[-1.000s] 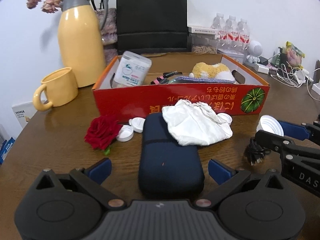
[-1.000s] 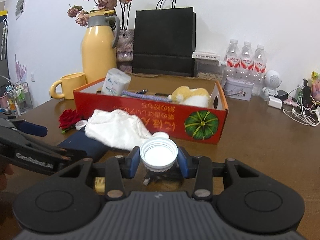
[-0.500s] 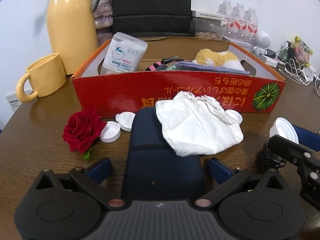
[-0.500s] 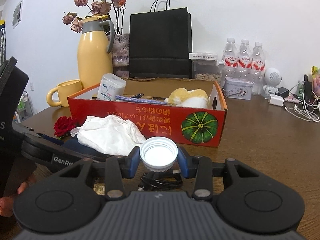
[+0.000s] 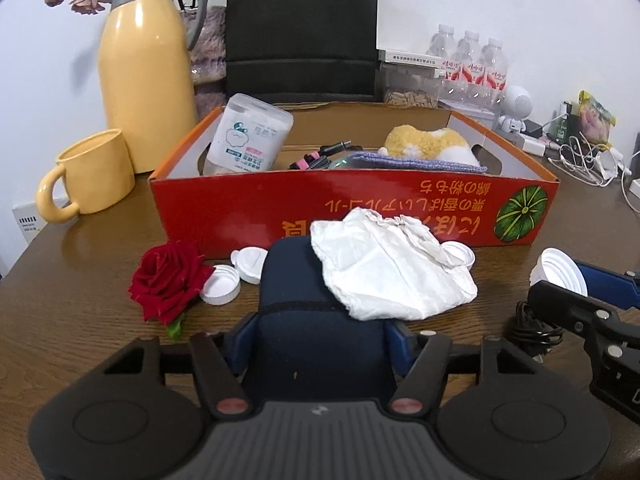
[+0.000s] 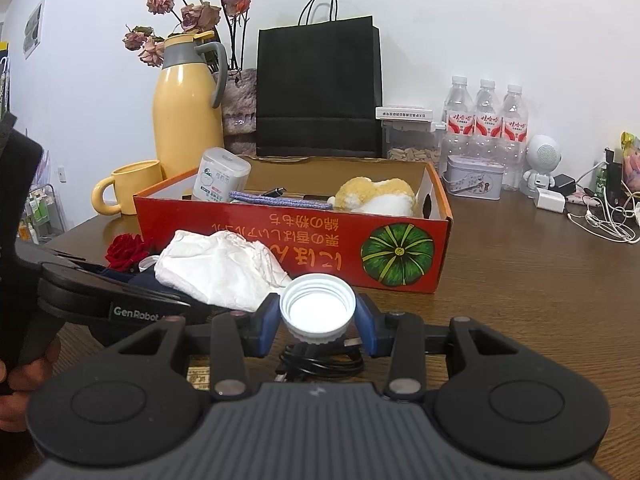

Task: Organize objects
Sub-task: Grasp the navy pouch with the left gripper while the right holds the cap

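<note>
Left wrist view
Left gripper [image 5: 318, 334]: jaws closing on the navy case [image 5: 316, 320], one blue pad at each long side; whether they press it yet is hard to tell, so I read it as not gripped.
Case: flat on the surface [image 5: 80, 312], just before the red box [image 5: 352, 204], its near end between the jaws, the likeliest reason it is taken endwise.
Cloth [image 5: 392, 268]: draped over the case's far right corner; it would ride along or slide off if the case rises.
Loose caps [image 5: 220, 280]: beside the rose [image 5: 166, 280], left of the case.

Right wrist view
Right gripper [image 6: 318, 318]: clenched on a white cap [image 6: 318, 306], open side up, held above a black cable [image 6: 320, 362].
Box [image 6: 288, 252]: already holds a bottle, a plush and a cord, so it looks like the place for the cap and case.
</note>
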The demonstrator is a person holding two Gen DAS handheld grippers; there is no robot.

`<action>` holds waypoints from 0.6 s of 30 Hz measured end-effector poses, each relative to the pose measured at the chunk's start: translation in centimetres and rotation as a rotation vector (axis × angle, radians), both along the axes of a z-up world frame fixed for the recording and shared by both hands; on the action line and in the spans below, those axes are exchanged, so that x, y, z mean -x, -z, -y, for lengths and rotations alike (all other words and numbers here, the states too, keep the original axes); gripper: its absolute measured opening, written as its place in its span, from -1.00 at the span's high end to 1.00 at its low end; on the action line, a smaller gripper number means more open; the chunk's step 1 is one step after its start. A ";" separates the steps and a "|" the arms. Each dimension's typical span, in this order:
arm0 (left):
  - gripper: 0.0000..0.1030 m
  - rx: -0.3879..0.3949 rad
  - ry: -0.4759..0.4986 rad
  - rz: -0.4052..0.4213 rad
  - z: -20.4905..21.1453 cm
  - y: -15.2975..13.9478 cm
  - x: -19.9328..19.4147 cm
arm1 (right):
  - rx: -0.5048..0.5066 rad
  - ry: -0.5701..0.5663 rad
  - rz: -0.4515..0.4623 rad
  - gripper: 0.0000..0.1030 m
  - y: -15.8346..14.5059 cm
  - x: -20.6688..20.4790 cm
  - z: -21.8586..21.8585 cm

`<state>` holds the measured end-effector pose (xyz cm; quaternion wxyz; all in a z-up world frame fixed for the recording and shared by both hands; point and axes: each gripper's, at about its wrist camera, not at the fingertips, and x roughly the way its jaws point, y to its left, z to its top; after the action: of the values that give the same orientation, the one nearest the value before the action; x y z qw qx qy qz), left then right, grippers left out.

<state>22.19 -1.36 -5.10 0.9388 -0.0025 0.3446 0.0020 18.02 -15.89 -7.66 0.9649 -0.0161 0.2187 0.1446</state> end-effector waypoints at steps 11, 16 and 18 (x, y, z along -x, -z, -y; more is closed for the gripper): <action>-0.19 0.018 -0.023 0.042 -0.8 -0.3 2.5 | -0.010 0.002 0.017 0.20 -0.1 0.3 0.2; -0.19 0.021 -0.042 0.064 -1.2 -0.6 3.7 | -0.009 0.005 0.022 0.20 -0.1 0.4 0.1; -0.18 0.022 -0.046 0.073 -1.3 -0.8 4.2 | -0.010 0.005 0.026 0.20 -0.1 0.5 0.1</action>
<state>18.03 -0.08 -4.30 0.9504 -0.0208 0.3099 0.0195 17.48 -16.01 -7.52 0.9681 -0.0126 0.2053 0.1428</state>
